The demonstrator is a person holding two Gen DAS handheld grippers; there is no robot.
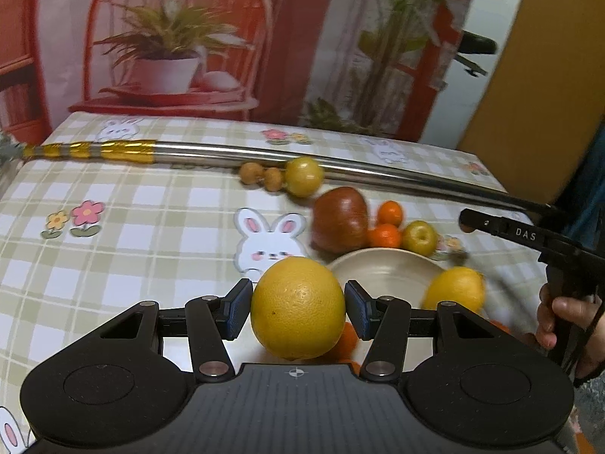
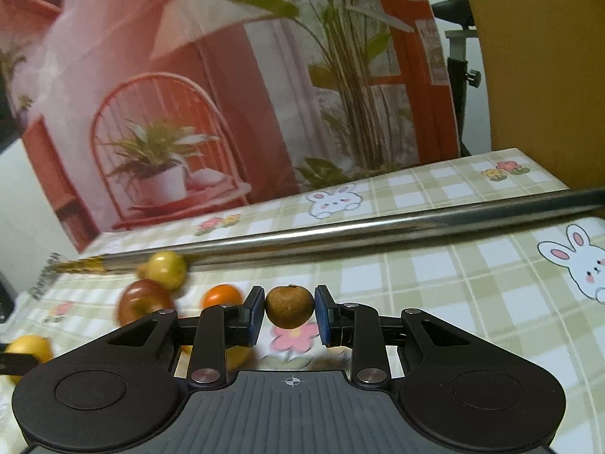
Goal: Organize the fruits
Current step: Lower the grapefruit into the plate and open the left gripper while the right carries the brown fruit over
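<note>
Yellow grapefruit (image 1: 297, 307) and brown longan (image 2: 289, 306): one per gripper.

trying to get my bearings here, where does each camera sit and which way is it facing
Left wrist: on the left gripper, facing across the table; its jaws grip a large yellow citrus before a cream bowl; the person's right hand shows.
Right wrist: on the right gripper, facing the backdrop; its jaws flank a small brown fruit.
Shared: metal rod, red apple.
</note>
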